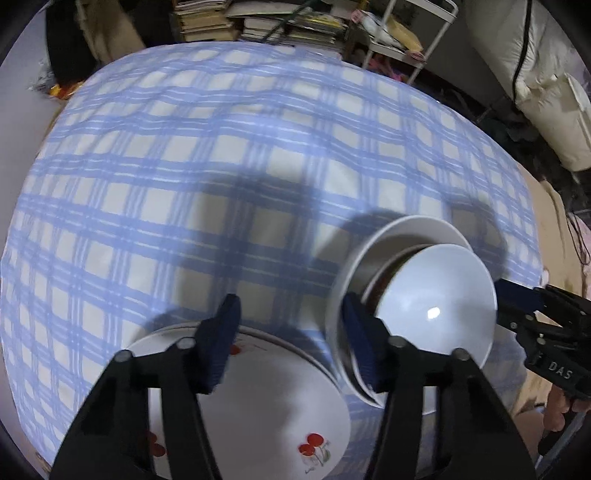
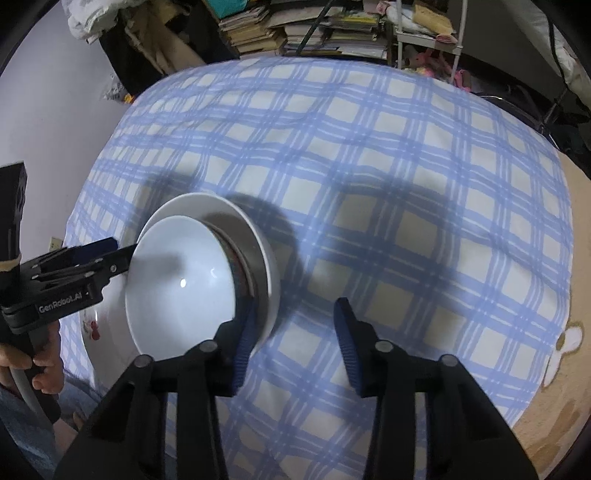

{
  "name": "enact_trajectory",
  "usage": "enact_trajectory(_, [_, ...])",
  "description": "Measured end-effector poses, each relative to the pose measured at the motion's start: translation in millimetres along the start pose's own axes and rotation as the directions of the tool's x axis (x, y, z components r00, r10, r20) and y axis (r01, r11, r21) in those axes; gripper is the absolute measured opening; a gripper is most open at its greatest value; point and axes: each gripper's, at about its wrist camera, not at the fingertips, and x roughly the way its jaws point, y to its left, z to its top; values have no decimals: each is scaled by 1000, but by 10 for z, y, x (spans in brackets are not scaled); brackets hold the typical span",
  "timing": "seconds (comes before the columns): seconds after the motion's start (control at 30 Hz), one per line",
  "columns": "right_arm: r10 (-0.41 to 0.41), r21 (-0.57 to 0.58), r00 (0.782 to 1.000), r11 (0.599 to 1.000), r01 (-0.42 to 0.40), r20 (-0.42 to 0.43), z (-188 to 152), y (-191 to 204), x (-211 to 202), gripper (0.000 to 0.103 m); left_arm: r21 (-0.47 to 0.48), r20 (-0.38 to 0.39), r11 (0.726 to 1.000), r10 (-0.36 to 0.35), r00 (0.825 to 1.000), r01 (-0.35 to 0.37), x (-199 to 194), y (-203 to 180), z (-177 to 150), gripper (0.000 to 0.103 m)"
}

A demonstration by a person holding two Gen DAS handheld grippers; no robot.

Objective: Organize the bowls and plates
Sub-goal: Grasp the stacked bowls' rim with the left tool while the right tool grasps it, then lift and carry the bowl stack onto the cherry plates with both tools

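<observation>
Flanking the stacked bowls (image 2: 192, 273), both grippers seemingly gape, tilted downward.

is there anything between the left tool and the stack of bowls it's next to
Nothing visible. The open left tool sits over the cherry-patterned white plate, and its right finger is already against the outer rim of the stacked white bowls. The open right tool flanks them on the other side.

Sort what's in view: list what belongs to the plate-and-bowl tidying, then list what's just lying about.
Job:
nested bowls
cherry plates
left hand-held gripper, open
right hand-held gripper, open

Lying about:
stacked books
white rack
checked cloth
</observation>
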Motion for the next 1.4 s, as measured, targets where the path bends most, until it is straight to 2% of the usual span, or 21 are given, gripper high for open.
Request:
enact_trajectory(0.17, [18,42,999,999,-17,-30,44,-32,24,39,6,-26,999,-34,999,34,11,-70,51,30])
enact_trajectory(0.3, [38,35,998,999,-36,-55,51,27,31,21,88,-51,996,28,998,-23,10,-265,55,16])
enact_trajectory(0.37, [21,31,998,999,-19,-67,52,57,40,16,108,-76,993,45,996,-37,50,-332,47,12])
enact_trajectory(0.43, [1,20,995,1000,1,-104,29,89,134,13,119,-100,992,62,993,-50,127,-371,14,4])
enact_trajectory(0.57, [45,80,996,996,-40,-71,-19,67,207,11,97,-74,995,38,997,-31,133,-342,-18,4])
enact_trajectory(0.67, [59,119,996,992,-51,-65,-2,34,233,10,43,-69,999,11,998,-8,150,-274,1,3])
enact_trajectory(0.9, [64,181,995,982,-50,-71,57,-22,247,9,1,-23,999,35,999,-35,113,-254,-52,3])
enact_trajectory(1.13, [67,259,996,965,-48,-66,69,-58,255,9,-24,-31,999,37,999,-38,136,-274,-23,2])
enact_trajectory(1.4, [51,280,997,959,-36,-50,76,-42,264,9,-56,-37,998,31,999,-34,154,-225,8,2])
